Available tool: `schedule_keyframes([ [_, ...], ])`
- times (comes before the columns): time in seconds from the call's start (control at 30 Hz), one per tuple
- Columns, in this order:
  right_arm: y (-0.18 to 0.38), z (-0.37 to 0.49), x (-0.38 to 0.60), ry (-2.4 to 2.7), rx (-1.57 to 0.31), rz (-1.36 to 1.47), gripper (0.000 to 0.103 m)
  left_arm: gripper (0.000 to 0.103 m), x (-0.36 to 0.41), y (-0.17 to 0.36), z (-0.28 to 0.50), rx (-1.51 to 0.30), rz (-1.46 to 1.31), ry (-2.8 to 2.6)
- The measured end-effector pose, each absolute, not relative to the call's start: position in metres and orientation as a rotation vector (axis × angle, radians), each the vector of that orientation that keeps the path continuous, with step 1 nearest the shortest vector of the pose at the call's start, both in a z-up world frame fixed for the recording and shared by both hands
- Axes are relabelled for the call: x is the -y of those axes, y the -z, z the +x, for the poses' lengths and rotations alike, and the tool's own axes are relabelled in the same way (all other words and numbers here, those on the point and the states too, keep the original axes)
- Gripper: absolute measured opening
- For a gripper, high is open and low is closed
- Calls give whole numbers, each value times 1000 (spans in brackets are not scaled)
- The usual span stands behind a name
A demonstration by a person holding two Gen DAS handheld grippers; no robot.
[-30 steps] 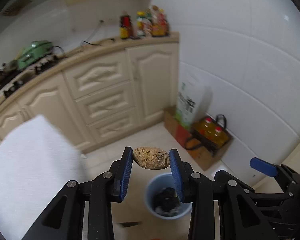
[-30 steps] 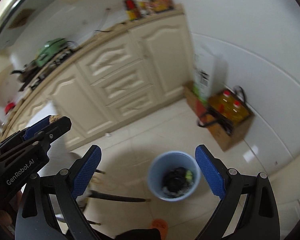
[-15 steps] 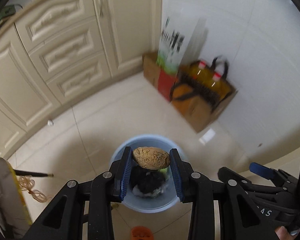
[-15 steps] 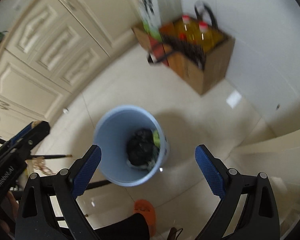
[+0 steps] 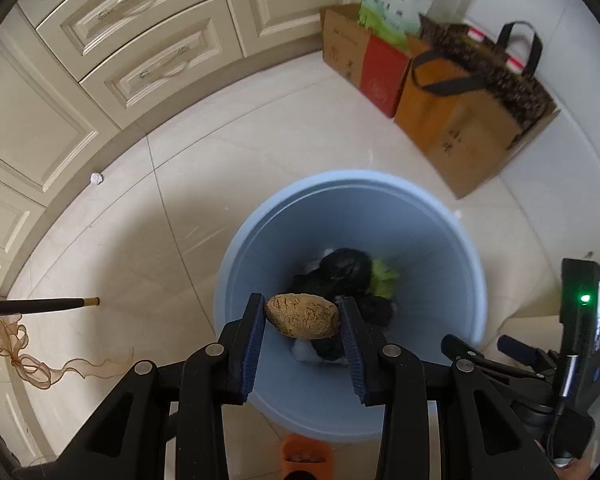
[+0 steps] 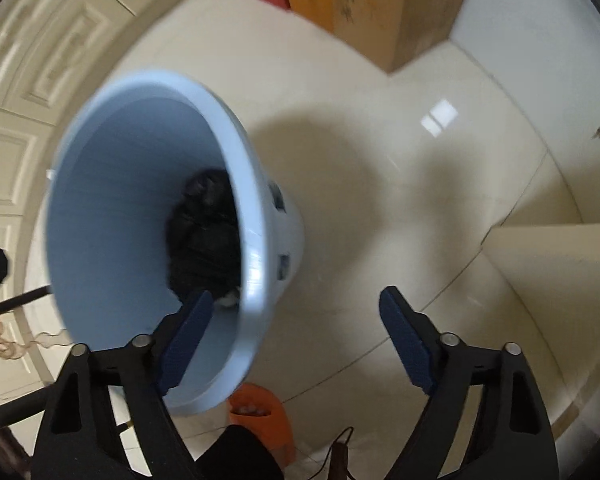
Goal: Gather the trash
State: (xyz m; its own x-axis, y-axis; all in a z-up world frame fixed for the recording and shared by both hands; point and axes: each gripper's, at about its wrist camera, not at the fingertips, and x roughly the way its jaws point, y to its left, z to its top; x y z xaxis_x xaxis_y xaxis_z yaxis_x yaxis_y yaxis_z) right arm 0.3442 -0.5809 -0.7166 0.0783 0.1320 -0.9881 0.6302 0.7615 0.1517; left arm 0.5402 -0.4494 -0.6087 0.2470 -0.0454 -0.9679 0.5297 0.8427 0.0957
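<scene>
Right at the bottom middle of the left wrist view, the left gripper is clamped on a brown lump, potato-ish I think, hanging over the blue bin. Drop-off step: next it just needs to let go. The right gripper has just been closing, its jaws apart either side of the bin's rim, nothing pinched.
</scene>
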Motion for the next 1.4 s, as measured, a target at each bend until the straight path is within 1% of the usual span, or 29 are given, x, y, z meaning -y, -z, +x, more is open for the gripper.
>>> schedule_keyframes([
  [0.03,724,344,580,418,-1480,656,72,34,452,616,541,-1274,458,411],
  [0.07,727,343,580,419,-1483,653,63,34,454,624,544,-1279,463,406],
  [0.13,733,343,579,402,-1486,664,62,34,456,635,548,-1295,461,401],
  [0.17,734,344,579,391,-1485,672,55,34,455,638,550,-1301,457,400],
  [0.2,736,344,578,376,-1480,685,46,34,457,642,549,-1302,457,399],
  [0.23,737,348,576,354,-1473,698,40,34,458,643,550,-1302,459,397],
  [0.27,736,350,574,340,-1471,695,30,34,459,647,550,-1300,460,395],
  [0.3,735,353,571,328,-1470,687,24,34,461,649,552,-1300,456,395],
  [0.33,735,356,568,334,-1482,662,23,34,459,648,551,-1300,451,394],
  [0.37,735,355,568,331,-1481,662,19,34,460,649,553,-1303,445,393],
  [0.4,736,354,569,324,-1472,675,19,35,459,647,552,-1306,441,391],
  [0.63,735,355,568,326,-1472,683,19,36,458,638,547,-1302,439,376],
  [0.67,735,355,568,326,-1471,684,19,38,445,628,540,-1301,436,373],
  [0.7,733,355,567,326,-1471,685,19,46,441,624,537,-1300,434,367],
  [0.73,733,355,568,325,-1472,685,19,51,439,622,536,-1297,433,360],
  [0.77,733,355,568,325,-1472,686,19,61,436,618,534,-1289,430,356],
  [0.8,733,355,567,326,-1471,688,19,67,431,613,532,-1279,427,353],
  [0.83,732,356,568,328,-1470,691,19,70,430,610,530,-1267,427,348],
  [0.9,731,356,567,326,-1467,698,19,81,429,608,528,-1257,440,332],
  [0.97,730,356,567,330,-1466,696,21,82,431,606,525,-1256,456,326],
  [1.03,730,354,567,353,-1479,692,32,82,430,602,522,-1260,446,340],
  [1.07,729,353,569,362,-1480,691,45,82,429,598,520,-1256,439,347],
  [1.1,727,349,571,370,-1474,695,56,82,428,592,519,-1252,435,351],
  [1.27,706,334,577,392,-1437,714,62,82,422,554,509,-1213,392,401],
  [1.4,675,322,579,393,-1390,711,64,82,419,511,488,-1134,395,452],
])
